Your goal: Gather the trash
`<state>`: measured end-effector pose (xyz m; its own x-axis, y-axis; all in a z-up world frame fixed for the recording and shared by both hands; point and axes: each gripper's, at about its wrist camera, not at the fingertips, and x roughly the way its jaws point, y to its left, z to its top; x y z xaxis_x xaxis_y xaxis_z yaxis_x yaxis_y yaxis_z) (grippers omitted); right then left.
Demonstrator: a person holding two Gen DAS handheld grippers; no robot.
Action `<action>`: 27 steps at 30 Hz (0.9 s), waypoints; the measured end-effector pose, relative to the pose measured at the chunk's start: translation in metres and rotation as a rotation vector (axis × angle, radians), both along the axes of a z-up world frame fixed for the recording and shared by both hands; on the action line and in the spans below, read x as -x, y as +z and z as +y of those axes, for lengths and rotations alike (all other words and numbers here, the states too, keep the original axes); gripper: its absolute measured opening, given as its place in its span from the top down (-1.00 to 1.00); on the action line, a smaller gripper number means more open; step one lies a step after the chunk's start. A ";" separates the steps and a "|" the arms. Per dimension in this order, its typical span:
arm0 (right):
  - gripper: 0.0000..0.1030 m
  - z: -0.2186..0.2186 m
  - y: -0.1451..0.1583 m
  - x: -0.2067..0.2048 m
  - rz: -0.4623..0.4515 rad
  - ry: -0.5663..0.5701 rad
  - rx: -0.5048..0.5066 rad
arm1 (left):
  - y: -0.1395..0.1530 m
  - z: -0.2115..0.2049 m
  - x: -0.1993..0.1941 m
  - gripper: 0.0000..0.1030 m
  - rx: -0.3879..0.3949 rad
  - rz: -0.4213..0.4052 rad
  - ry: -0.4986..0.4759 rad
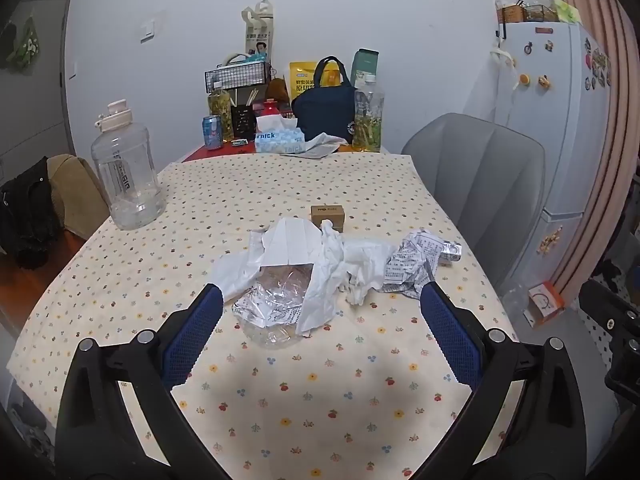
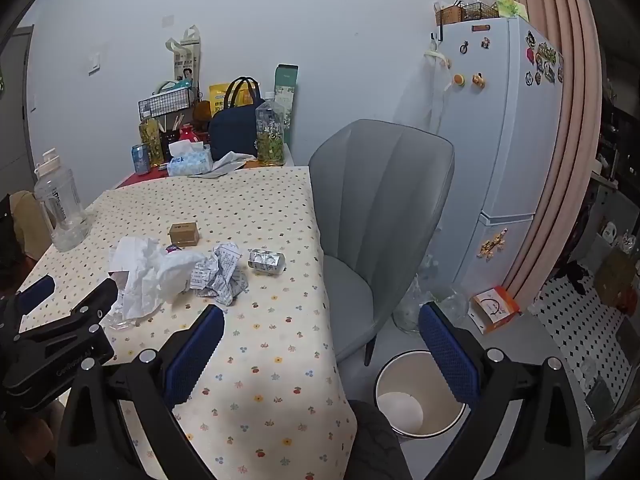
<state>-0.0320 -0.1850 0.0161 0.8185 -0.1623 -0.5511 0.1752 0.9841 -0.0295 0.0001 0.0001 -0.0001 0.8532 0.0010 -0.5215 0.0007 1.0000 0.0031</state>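
A heap of trash lies mid-table: crumpled white tissue [image 1: 320,264] [image 2: 152,276], clear plastic wrap [image 1: 276,308], a crumpled printed leaflet [image 1: 412,264] [image 2: 222,276], a silver blister pack [image 1: 450,254] [image 2: 266,262] and a small brown box [image 1: 328,216] [image 2: 184,233]. My left gripper [image 1: 320,320] is open and empty, just short of the plastic wrap; it also shows in the right wrist view [image 2: 76,292]. My right gripper [image 2: 320,340] is open and empty over the table's right edge. A white bin [image 2: 420,396] stands on the floor below it.
A big clear water jug [image 1: 126,176] stands at the table's left. A tissue box [image 1: 280,140], bottles, a can and a dark bag [image 1: 324,108] crowd the far end. A grey chair [image 2: 380,220] stands right of the table, a fridge [image 2: 496,128] behind it.
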 end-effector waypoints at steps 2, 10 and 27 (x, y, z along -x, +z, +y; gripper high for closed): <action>-0.85 0.001 -0.001 0.000 -0.001 -0.002 0.002 | 0.000 0.001 0.001 -0.91 -0.004 -0.004 0.004; -0.85 -0.006 -0.004 -0.002 -0.001 -0.001 -0.027 | 0.005 0.003 0.006 -0.91 -0.005 -0.004 0.007; -0.85 -0.005 -0.001 0.000 -0.022 0.026 -0.036 | 0.009 0.005 0.006 -0.91 0.009 -0.021 0.025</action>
